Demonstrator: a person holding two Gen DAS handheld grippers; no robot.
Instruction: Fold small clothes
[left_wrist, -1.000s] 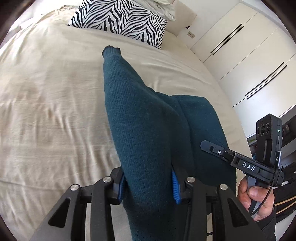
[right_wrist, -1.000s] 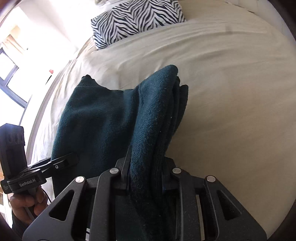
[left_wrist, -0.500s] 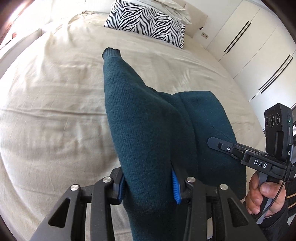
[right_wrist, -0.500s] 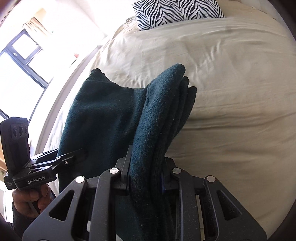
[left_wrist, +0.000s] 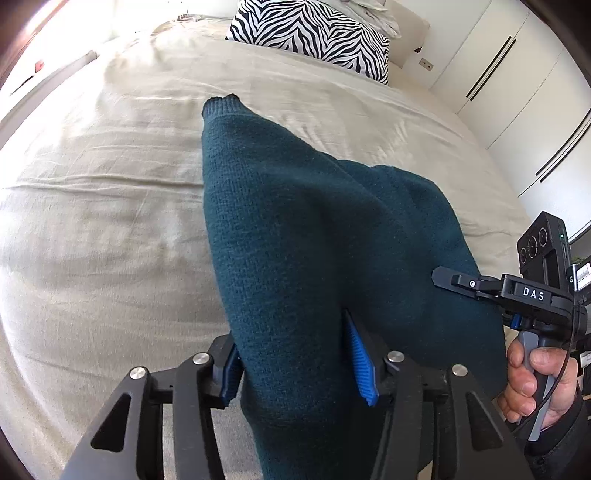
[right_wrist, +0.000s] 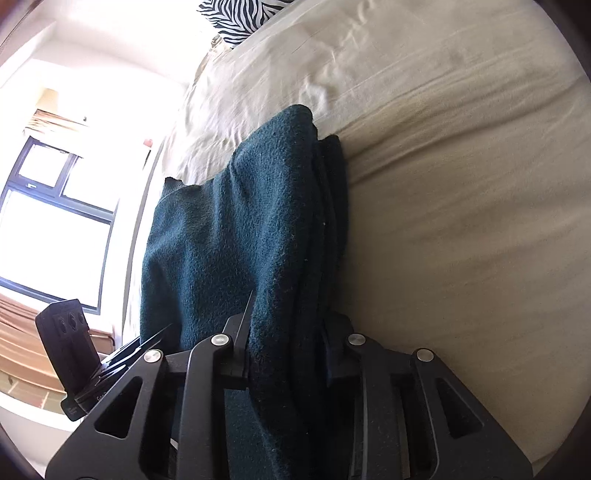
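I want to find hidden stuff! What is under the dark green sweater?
Under the sweater you can see only the beige bed cover, spreading out on all sides. Whatever lies directly beneath the knit is covered, so I cannot tell.

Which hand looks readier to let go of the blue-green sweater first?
Left, probably. The left tongs are opening and one blue pad looks off the sweater; the right tongs, opening too, look packed with its folded layers.
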